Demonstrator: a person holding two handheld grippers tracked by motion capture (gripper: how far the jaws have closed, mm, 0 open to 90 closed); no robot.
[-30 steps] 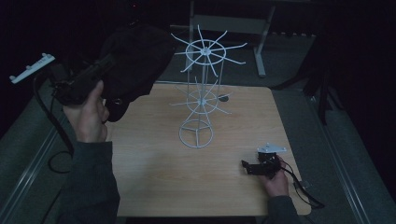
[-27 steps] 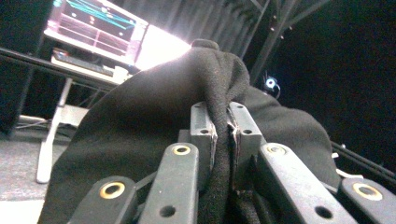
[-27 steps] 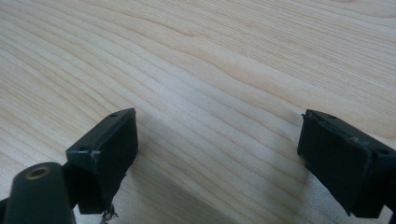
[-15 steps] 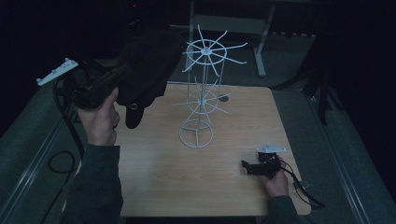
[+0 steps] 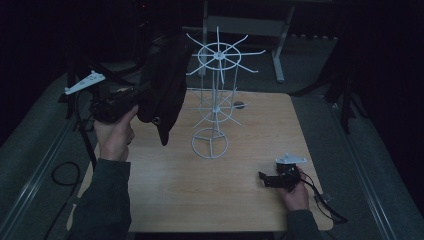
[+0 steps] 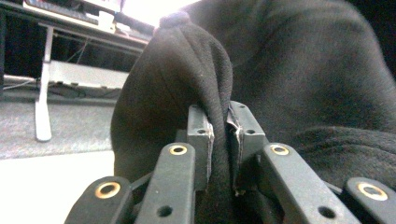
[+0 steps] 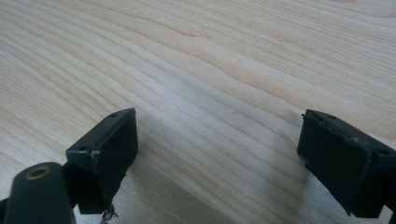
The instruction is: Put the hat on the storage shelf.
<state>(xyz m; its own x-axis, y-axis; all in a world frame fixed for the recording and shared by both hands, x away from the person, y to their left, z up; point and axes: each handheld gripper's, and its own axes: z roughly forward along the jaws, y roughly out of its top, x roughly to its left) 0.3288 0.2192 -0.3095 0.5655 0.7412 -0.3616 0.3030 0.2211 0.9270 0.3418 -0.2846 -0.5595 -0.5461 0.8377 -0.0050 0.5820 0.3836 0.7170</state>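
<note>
1. Black cloth [image 5: 162, 90], thick and fleecy, hangs in the air over the left back part of the table [image 5: 165, 195], its upper edge next to the top spokes of the rack [image 5: 216, 95]; whether it touches them cannot be told.
2. Left gripper [image 6: 219, 128]: jaws clenched on a fold of the cloth, fabric bunched up between the pads. In the high view the left hand [image 5: 114, 137] holds it raised above the table's left edge.
3. White wire rack stands upright near the table's middle: ring foot, centre post, two tiers of radiating spokes. Nothing hangs on the spokes that can be made out.
4. Right gripper [image 7: 217, 144]: jaws wide apart, grasping nothing, low over bare pale wood. In the high view it sits at the table's front right, in the right hand [image 5: 295, 192].
5. Writing, brands, labels: none readable; the high view is very dim.
6. Containers: none identifiable.
</note>
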